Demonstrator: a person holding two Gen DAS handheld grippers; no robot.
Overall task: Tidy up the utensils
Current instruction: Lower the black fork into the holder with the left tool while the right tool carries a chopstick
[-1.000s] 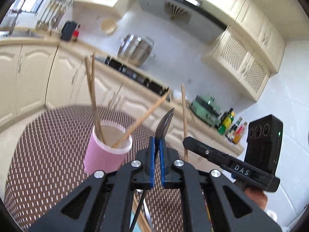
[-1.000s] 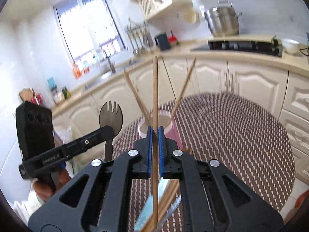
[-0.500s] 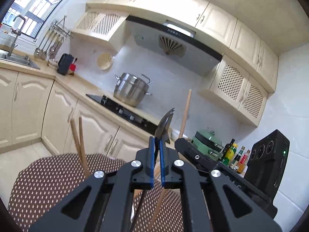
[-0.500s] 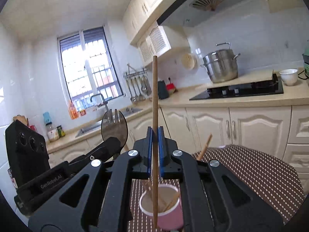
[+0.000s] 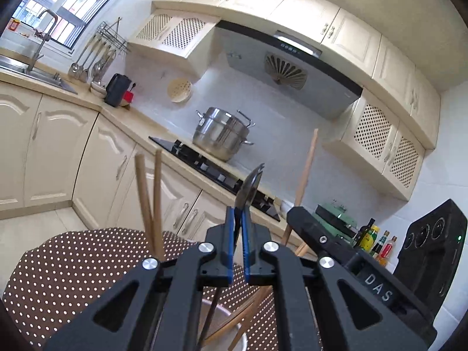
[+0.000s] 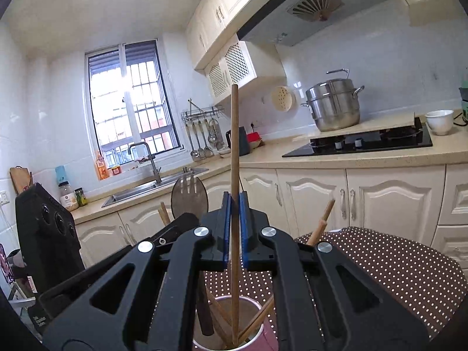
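Holding a dark spork (image 5: 250,185) by its handle, the left gripper (image 5: 238,235) sits at lower centre of the left wrist view, blue pads pressed together on the utensil, whose head rises edge-on above the tips. Right gripper (image 6: 233,219), lower centre of the right wrist view: pads clamped on a wooden chopstick (image 6: 234,146) that stands upright, its top reaching mid-frame and its lower end inside the pink cup (image 6: 263,336) at the bottom edge. Cup contents: several more chopsticks (image 6: 320,225) leaning outward, plus the spork's dark handle entering at the left side. In the left wrist view only the cup's pale rim shows at the bottom, behind the gripper body, with two chopsticks (image 5: 150,201) standing up at left of centre. Cup rests on a round table with a brown white-dotted cloth (image 6: 395,266), lower right of the right wrist view. Background, upper half of both views: cream cabinets, steel steamer pot (image 6: 335,105) on a black hob (image 6: 368,142), range hood, sink and barred window at left.
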